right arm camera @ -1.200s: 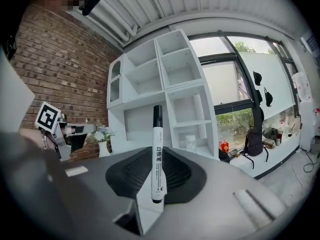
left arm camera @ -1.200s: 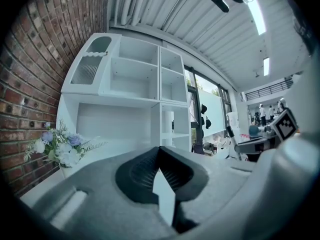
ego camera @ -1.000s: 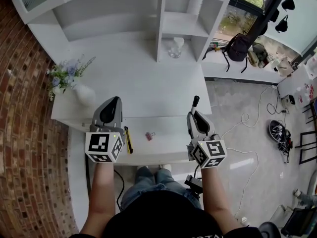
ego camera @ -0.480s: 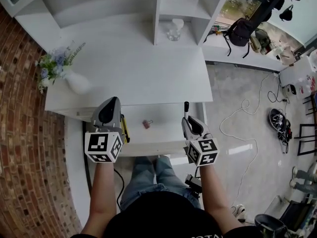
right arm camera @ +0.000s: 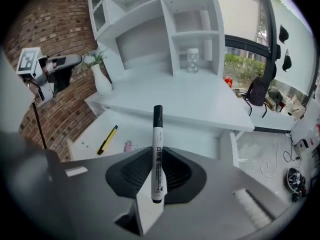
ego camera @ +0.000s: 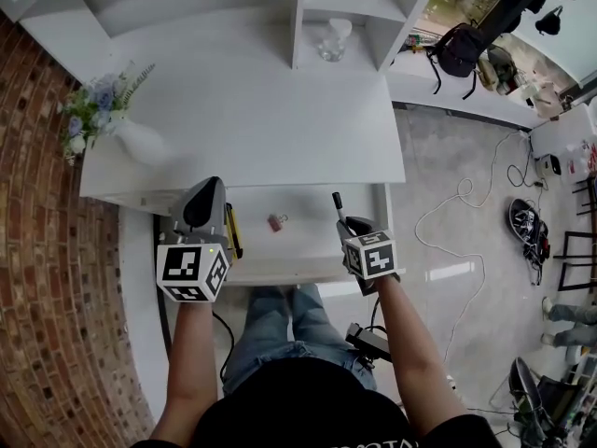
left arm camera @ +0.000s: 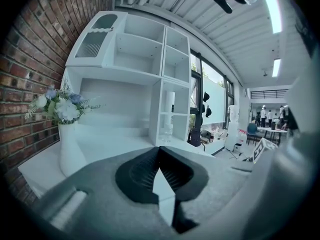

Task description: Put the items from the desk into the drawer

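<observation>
The right tongs (ego camera: pixel 347 224) are gripping a marker (ego camera: pixel 337 203) over the right end of the open drawer (ego camera: pixel 308 245), where a yellow knife (ego camera: pixel 233 231) and a pink clip (ego camera: pixel 276 221) are lying. The left tongs (left arm camera: pixel 159 151) — pinched together, empty — are hovering at the drawer's left end.

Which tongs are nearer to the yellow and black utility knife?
Left. The left tongs are beside the yellow utility knife; the right tongs, gripping a white marker, are across the drawer.

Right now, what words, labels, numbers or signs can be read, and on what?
Marker in the right gripper: dark print along the barrel, too small to read.
Left cube and right cube: square black-and-white code patterns, no words.
Nothing else legible.
</observation>
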`<state>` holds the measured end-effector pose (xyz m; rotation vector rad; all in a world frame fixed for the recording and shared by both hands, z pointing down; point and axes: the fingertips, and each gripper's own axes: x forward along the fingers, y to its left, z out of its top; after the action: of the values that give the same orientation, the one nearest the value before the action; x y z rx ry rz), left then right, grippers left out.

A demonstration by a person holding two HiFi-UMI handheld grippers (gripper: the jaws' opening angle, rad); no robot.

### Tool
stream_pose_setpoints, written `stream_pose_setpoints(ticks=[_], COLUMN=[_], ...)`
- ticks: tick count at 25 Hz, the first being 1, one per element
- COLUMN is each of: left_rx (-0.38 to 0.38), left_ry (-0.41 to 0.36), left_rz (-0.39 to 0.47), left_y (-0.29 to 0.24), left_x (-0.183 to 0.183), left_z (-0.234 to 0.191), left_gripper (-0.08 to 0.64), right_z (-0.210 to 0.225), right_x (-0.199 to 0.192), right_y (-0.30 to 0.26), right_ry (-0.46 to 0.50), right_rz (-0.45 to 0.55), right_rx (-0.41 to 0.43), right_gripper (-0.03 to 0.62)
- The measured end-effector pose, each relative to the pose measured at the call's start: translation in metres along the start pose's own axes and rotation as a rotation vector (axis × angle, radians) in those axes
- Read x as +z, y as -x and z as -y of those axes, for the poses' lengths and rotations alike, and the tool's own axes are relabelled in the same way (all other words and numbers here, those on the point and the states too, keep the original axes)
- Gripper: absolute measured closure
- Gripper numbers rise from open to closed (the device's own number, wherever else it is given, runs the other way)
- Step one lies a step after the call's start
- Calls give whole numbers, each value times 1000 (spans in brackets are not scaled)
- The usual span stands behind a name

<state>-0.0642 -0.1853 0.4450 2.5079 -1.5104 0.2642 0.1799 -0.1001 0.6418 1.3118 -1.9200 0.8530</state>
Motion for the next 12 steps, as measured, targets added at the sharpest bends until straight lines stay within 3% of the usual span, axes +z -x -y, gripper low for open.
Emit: stream_pose_setpoints(ticks=[8, 12], left_rx=[48, 62], left_ry=[4, -2], left_rz=[-18, -26], left_y=[5, 3], left_x=[-3, -3], left_z=[-17, -24], left_gripper=[561, 561], right_z=[-1, 11], right_x=[-29, -41], right_y=[-54, -75], right_ry=[-9, -38], right_rz=[-218, -267], right_rx=[69, 39], right_gripper=[512, 512])
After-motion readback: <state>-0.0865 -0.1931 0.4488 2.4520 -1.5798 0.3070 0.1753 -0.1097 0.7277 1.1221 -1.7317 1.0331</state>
